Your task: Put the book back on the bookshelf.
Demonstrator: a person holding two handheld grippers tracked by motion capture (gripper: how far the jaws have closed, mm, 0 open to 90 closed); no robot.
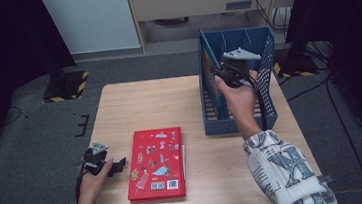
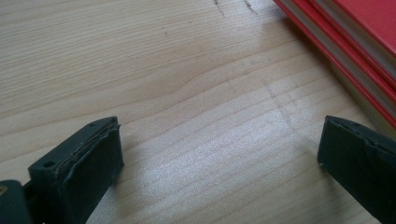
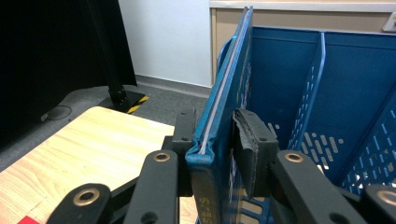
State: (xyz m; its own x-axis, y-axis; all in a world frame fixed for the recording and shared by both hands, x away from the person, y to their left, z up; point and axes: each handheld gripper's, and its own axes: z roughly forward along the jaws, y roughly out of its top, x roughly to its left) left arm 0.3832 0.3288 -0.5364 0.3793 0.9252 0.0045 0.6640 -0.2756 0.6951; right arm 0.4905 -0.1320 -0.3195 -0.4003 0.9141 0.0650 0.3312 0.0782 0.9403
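While the high view is looked at, a wooden table (image 1: 194, 105) is seen with a blue file rack (image 1: 266, 73) standing at its far right part and a red book (image 1: 157, 163) lying flat near the front edge. The right gripper (image 1: 226, 75) is held at the left compartment of the rack, where a blue book (image 1: 208, 74) stands upright against the left wall. The left gripper (image 1: 117, 166) is rested on the table just beside the red book, not touching it. From the left gripper view, its jaws are seen wide apart over bare wood, and nothing is between them; the red book's edge (image 2: 345, 56) is passing at the upper right. From the right gripper view, the blue book (image 3: 224, 112) is seen between the two pads (image 3: 250, 149), which look pressed on its spine edge. The step in hand is judged to be the placing of this book in the rack. Next, a release is probably needed once the book is standing stable, and then the red book is to be taken.
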